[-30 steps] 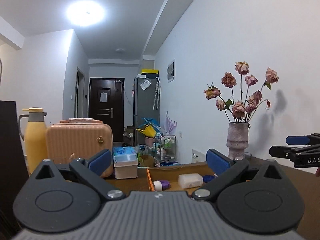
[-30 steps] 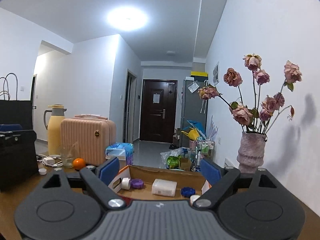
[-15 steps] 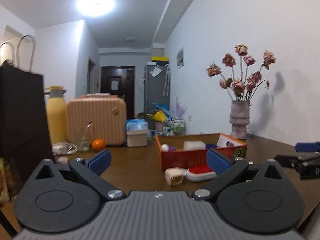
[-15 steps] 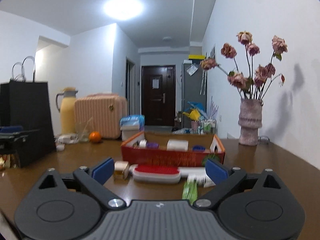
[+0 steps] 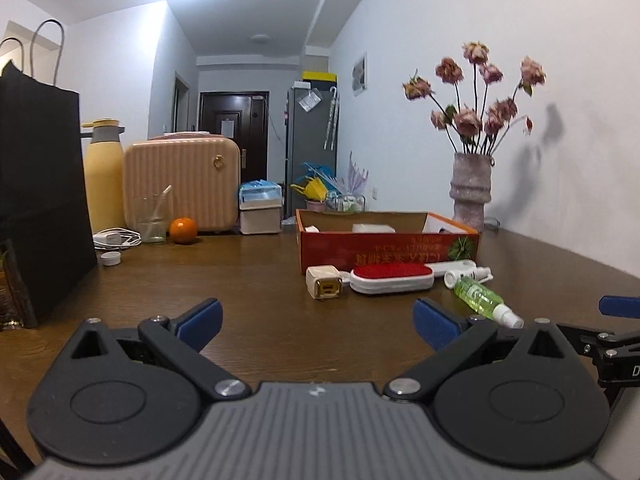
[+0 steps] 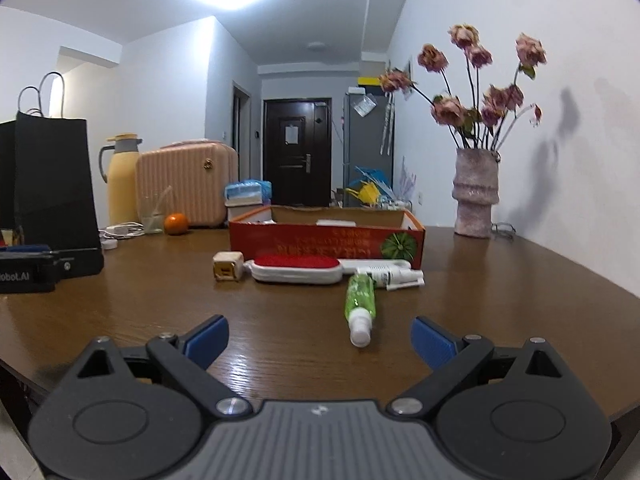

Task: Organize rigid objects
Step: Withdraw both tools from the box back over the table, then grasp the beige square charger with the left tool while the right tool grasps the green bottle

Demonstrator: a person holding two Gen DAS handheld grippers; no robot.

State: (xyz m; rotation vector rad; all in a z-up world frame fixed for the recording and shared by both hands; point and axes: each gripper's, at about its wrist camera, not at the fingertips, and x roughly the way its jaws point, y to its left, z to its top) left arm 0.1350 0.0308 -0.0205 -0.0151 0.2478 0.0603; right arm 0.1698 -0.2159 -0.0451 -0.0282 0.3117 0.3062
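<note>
Both wrist views look low across a dark brown wooden table [image 5: 248, 292] toward an open red cardboard box [image 5: 388, 246], which sits right of centre in the left view and at centre in the right.

In front of the box lie a small cream cube-shaped charger [image 5: 325, 287], a white lint brush with a red pad [image 5: 391, 277], a white spray bottle [image 5: 466, 270] and a green transparent spray bottle with a white cap [image 5: 480, 299] lying on its side. The right view shows the green bottle's cap pointing toward the camera, just ahead of the blue-padded right gripper [image 6: 320, 338], whose jaws have just been opening and stand wide apart with nothing between them. The left gripper [image 5: 318, 322] is likewise spread wide and empty over bare table.

Only the left view shows the right gripper's black fingers and blue pad at its right edge. Only the right view shows the left gripper's black body at its left edge, below a tall black paper bag [image 6: 52, 176].

At mid-left of both frames stand a pink ribbed suitcase [image 5: 182, 184], a yellow thermos jug [image 5: 102, 176] and an orange [image 5: 183, 230]. A pale vase of dried roses [image 5: 471, 190] stands at right.
</note>
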